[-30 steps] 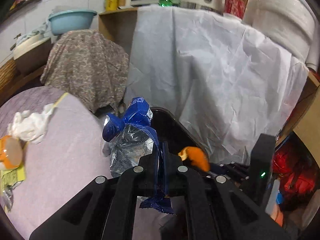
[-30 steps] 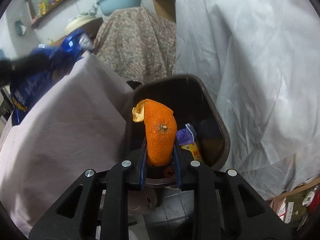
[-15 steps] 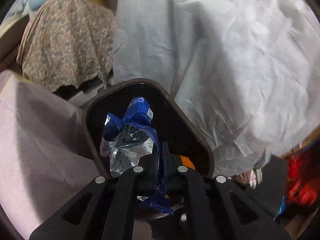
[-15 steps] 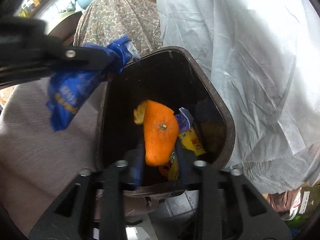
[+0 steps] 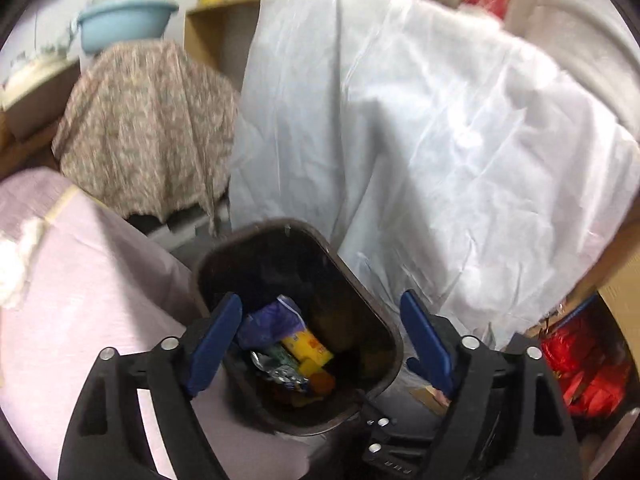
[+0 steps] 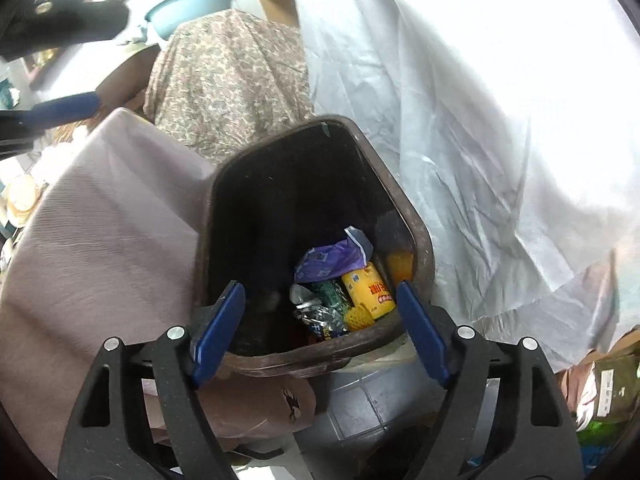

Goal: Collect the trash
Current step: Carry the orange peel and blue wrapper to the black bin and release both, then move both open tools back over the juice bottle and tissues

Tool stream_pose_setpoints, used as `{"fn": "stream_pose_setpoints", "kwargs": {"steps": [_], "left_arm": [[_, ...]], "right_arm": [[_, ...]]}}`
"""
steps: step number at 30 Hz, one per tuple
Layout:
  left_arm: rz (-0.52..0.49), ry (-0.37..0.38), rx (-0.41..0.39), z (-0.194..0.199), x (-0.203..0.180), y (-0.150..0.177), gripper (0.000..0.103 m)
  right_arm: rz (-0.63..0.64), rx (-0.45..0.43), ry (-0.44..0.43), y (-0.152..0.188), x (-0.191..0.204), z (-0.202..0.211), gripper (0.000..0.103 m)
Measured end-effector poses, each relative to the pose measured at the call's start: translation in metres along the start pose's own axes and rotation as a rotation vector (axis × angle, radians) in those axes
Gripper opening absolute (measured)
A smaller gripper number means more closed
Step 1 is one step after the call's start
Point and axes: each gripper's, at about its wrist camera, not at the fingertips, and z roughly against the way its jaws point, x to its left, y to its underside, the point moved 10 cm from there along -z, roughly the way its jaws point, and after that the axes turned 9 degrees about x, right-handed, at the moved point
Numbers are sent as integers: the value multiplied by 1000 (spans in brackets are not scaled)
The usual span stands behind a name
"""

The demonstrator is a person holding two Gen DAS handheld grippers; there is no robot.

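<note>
A dark brown trash bin (image 5: 372, 300) stands on the floor beside the pink-clothed table; it also shows in the right wrist view (image 6: 412, 224). Inside lie a purple wrapper (image 6: 332, 262), a yellow packet (image 6: 370, 290), foil wrappers (image 6: 320, 314) and an orange peel (image 6: 400, 262). The same purple wrapper (image 5: 272, 320) and yellow packet (image 5: 308, 346) show in the left wrist view. My left gripper (image 5: 320, 340) is open and empty above the bin. My right gripper (image 6: 318, 320) is open and empty above the bin's near rim.
The pink tablecloth (image 5: 72, 292) lies left of the bin, with a white crumpled tissue (image 5: 16, 264) on it. A white sheet (image 5: 420, 140) hangs right of the bin, a patterned cloth (image 5: 148, 120) behind it. Red bags (image 5: 580, 364) sit at right. Grey floor tiles (image 6: 360, 404) lie below.
Both grippers opened over the bin. The blue foil wrapper left my left gripper and the orange peel left my right gripper; the peel now lies in the bin.
</note>
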Motion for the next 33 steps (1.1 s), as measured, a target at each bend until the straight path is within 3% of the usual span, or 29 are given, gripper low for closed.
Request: {"fn": "stream_pose_setpoints", "kwargs": {"steps": [5,12,18,21,26,33], "left_arm": [[-3,-17,-43,39,25,18,85],[44,-97,-83,94,86,51,86],[136,-235,-118,143,161,84,86],[211,-325,-96,156,205,106,86],[304,-400,-69,167,259,134,82],[377,-366,-59,169,290,144,77]], "right_arm": [[59,-42,-34,-11,26,23,81],[140,-60,-120,-20,76,50,83],[249,-67,-158,-22,122,70,84],[294,-68,-175,-23,142,77,84],[405,-77,-203,-21,180,91,84],[594,-79,-237,-24,251,101,84]]}}
